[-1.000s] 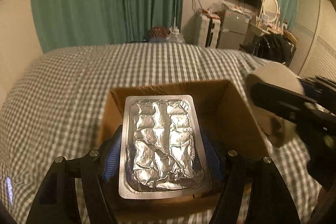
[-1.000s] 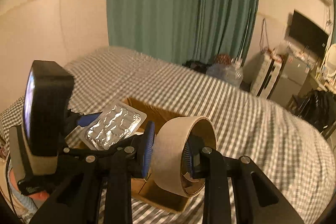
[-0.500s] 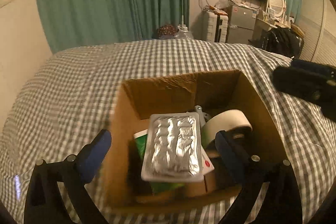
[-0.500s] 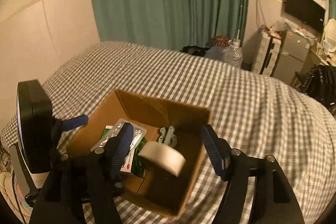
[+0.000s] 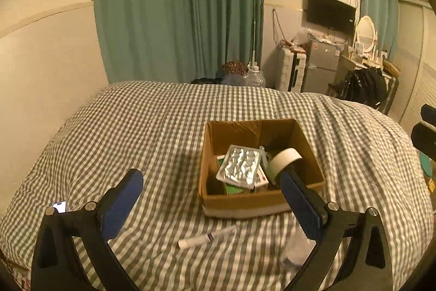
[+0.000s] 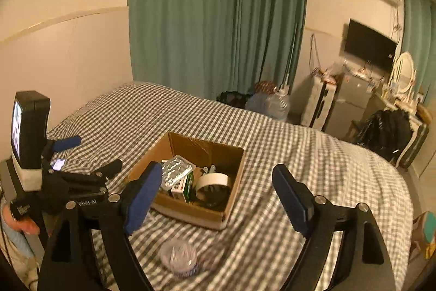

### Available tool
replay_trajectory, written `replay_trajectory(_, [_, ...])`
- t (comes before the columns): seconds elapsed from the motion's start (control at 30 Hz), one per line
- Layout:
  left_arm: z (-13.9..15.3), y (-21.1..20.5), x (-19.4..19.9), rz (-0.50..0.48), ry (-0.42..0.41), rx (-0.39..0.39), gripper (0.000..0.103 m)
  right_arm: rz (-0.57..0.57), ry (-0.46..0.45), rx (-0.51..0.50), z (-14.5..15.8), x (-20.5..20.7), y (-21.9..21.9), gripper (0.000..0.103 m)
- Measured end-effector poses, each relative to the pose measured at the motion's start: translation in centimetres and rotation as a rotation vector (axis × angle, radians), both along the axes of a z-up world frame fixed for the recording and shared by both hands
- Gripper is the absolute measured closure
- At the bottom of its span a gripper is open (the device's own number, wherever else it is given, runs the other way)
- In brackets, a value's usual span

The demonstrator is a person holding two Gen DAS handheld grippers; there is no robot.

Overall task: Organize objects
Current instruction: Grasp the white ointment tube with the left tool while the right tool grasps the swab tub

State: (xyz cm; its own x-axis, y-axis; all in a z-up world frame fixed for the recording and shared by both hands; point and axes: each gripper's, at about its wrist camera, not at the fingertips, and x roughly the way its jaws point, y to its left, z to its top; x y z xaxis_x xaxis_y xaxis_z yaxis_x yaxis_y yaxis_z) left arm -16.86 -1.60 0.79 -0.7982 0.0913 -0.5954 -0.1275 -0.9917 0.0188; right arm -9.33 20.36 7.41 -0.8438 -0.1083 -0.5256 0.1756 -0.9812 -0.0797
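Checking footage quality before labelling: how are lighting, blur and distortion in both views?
Left wrist view: dim orange cast, fisheye bending at the edges, white tube blurred. Right wrist view: same cast, clear container soft, cardboard box fairly sharp.

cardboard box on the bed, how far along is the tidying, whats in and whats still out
Done: the cardboard box already holds the foil blister pack, the tape roll and a green and white carton. In hand: nothing; the left claw and right claw are both open and empty. Left: a white tube and a clear lidded tub lie on the checked bedcover in front of the box.
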Motion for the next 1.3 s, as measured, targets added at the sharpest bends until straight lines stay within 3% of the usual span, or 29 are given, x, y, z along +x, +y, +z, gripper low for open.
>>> replay_trajectory(0.13, [-1.0, -0.9, 2.4, 0.009, 0.004, -0.009, 0.000, -0.022, 0.024, 0.040, -0.1, 3.8, -0.7, 0.017])
replay_trajectory(0.27, [-3.8, -2.0, 3.4, -0.007, -0.035, 0.004, 0.000, -0.020, -0.016, 0.052, -2.9, 5.5, -1.8, 0.017])
replay_trajectory(0.4, [-8.1, -2.5, 2.7, -0.013, -0.111, 0.022, 0.000, -0.014, -0.100, 0.050, -7.6, 4.6, -2.7, 0.017])
replay_trajectory(0.67, [-15.8, -1.6, 0.7, -0.046, -0.168, -0.081, 0.000, -0.022, -0.292, 0.067, -16.1, 0.5, -3.4, 0.017])
replay_trajectory(0.87, [-18.6, -1.1, -1.9, -0.067, -0.222, -0.105, 0.000, -0.001, -0.347, 0.054, -18.9, -2.2, -3.5, 0.017])
replay_trajectory(1.17, [-21.9, -0.2, -6.2, -0.103, -0.292, -0.108, 0.000, 0.076, -0.351, 0.037, -19.3, -2.9, -4.5, 0.017])
replay_trajectory(1.3, [-23.0, -0.2, -6.6, -0.135, -0.343, -0.073, 0.019, 0.107, -0.352, 0.025, -20.0, -2.8, -4.9, 0.017])
